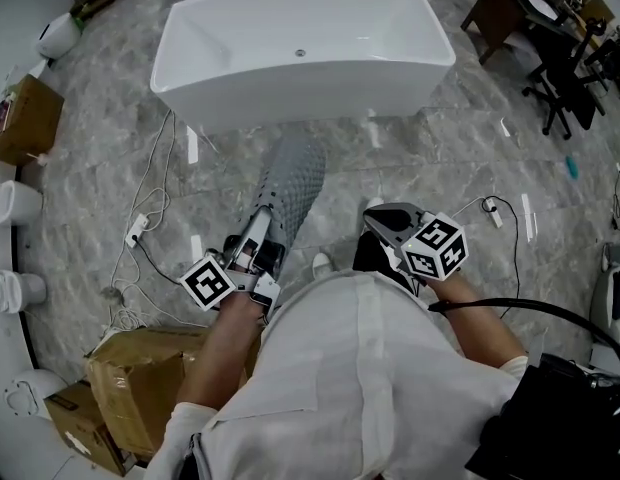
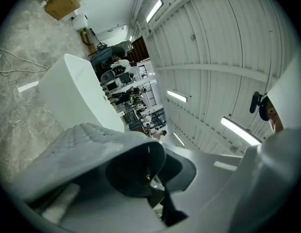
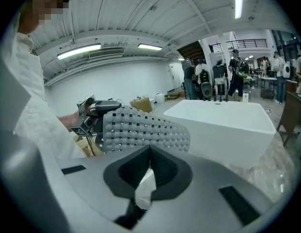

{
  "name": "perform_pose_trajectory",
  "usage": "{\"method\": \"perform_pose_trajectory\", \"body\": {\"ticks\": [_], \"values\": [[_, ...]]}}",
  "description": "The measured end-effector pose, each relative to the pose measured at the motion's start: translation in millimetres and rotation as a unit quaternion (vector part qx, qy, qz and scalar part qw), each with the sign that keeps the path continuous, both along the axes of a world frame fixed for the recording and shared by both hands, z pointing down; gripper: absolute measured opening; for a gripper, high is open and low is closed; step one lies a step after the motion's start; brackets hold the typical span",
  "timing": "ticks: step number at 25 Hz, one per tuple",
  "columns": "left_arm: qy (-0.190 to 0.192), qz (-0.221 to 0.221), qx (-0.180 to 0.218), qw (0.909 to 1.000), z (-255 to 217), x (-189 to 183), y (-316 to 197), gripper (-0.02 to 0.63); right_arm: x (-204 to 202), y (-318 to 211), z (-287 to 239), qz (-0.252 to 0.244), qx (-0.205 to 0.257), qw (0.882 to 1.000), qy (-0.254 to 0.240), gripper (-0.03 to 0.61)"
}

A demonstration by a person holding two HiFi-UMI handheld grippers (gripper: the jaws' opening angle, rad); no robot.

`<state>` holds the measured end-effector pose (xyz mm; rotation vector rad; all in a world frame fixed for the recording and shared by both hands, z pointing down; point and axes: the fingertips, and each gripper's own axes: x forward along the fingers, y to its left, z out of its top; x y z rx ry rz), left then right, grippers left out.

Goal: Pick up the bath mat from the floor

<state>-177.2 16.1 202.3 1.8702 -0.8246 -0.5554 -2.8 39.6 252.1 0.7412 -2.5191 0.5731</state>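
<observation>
The grey, knobbly bath mat (image 1: pixel 293 180) hangs off the floor in front of the bathtub, and my left gripper (image 1: pixel 261 230) is shut on its near end. In the left gripper view the mat (image 2: pixel 87 147) drapes over the closed jaws (image 2: pixel 150 171) and hides them. My right gripper (image 1: pixel 376 220) is to the right of the mat, apart from it, and shut with nothing held. From the right gripper (image 3: pixel 150 152) view, the mat (image 3: pixel 143 129) stretches sideways beyond the jaws, with the left gripper (image 3: pixel 92 111) at its far left end.
A white bathtub (image 1: pixel 300 48) stands just ahead on the marble floor. Cables and a power strip (image 1: pixel 137 230) lie to the left. Cardboard boxes (image 1: pixel 140 388) sit at my left side. A black office chair (image 1: pixel 562 80) stands far right, and a black bag (image 1: pixel 550 418) lies near right.
</observation>
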Motion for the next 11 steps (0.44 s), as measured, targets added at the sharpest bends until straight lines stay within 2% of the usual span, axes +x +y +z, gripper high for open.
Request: {"method": "perform_pose_trajectory", "body": {"ticks": [11], "values": [[-0.003,-0.012,0.008,0.9999,3.5,-8.8,5.1,0.015,-9.7,1.7,3.3,-0.02,-0.005,1.0,0.02,0.008]]}}
